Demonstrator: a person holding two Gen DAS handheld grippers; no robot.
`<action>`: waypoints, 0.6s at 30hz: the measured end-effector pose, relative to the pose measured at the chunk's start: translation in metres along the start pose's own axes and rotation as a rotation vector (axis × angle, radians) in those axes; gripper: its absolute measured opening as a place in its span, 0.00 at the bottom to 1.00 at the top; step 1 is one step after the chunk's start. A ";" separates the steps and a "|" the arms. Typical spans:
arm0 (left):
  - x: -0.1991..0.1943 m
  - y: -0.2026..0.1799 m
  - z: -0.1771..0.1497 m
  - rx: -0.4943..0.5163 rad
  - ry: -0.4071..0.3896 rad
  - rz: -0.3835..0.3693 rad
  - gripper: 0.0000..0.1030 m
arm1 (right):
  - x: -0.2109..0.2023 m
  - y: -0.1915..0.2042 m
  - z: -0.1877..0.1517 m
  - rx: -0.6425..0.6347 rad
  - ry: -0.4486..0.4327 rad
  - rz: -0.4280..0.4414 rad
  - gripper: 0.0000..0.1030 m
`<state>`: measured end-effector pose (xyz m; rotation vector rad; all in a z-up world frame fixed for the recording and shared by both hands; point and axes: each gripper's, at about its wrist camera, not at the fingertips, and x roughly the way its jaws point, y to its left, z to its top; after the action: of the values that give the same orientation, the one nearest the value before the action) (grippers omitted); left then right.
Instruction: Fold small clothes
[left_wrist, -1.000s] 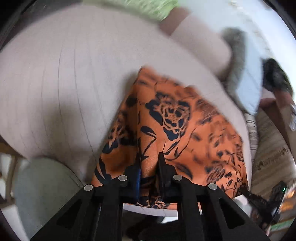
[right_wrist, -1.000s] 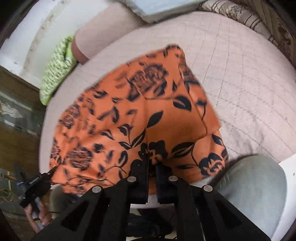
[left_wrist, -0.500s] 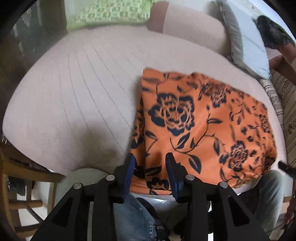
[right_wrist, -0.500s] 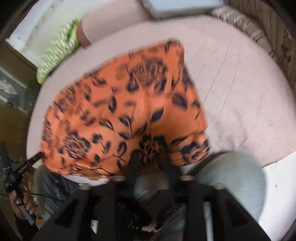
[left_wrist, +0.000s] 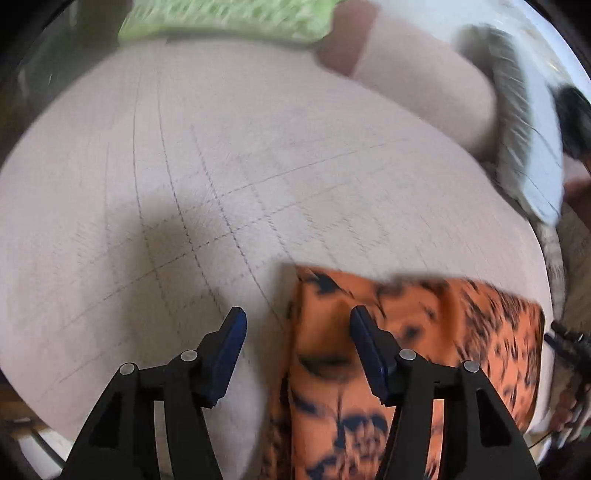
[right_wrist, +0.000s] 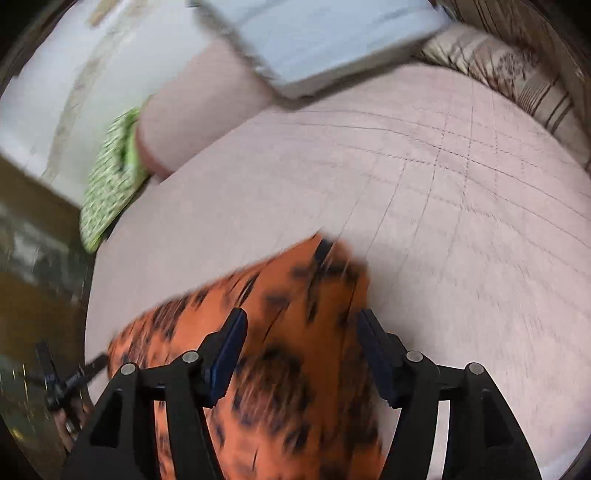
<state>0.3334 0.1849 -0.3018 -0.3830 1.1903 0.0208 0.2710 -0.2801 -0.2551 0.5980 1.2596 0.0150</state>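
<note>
Bed (left_wrist: 229, 177) first, since it's the biggest thing here: a pinkish quilted cover with stitched grid lines, pillows and a green patterned cloth (right_wrist: 110, 177) up at the far end. Plenty of bare quilt past the garment, so space isn't the problem.

Next, the orange floral garment (left_wrist: 424, 332). It lies flat near the front edge of the bed, folded at least once by the look of it, with its far edge running across both views. Both pictures are smeared with motion blur, so I can't tell how neat the layers are.

Then the left hand-held gripper (left_wrist: 295, 350): jaws have just been opening, nothing pinched, and it sits over the garment's left edge, one finger above quilt, the other above fabric. The right hand-held gripper (right_wrist: 299, 350) is the same story, jaws just been opening, released, hovering over the garment's right corner with fabric below but not gripped.

What could go wrong, I reckon: grabbing while things are this rushed could catch only the top layer, or the quilt along with it. Uneven pinches on the two sides would skew the next fold. A dragging finger could also rumple the flat fold.
</note>
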 end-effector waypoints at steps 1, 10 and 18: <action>0.007 0.002 0.004 -0.027 0.007 -0.020 0.55 | 0.012 -0.004 0.007 0.011 0.016 -0.006 0.53; 0.000 0.015 0.030 -0.080 -0.030 -0.259 0.03 | 0.010 -0.014 0.016 0.046 0.023 0.082 0.12; 0.008 0.030 0.037 -0.062 -0.072 -0.155 0.06 | 0.015 -0.026 0.005 0.037 -0.007 -0.048 0.12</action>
<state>0.3628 0.2228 -0.3062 -0.5241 1.0880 -0.0628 0.2724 -0.2991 -0.2782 0.5995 1.2692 -0.0506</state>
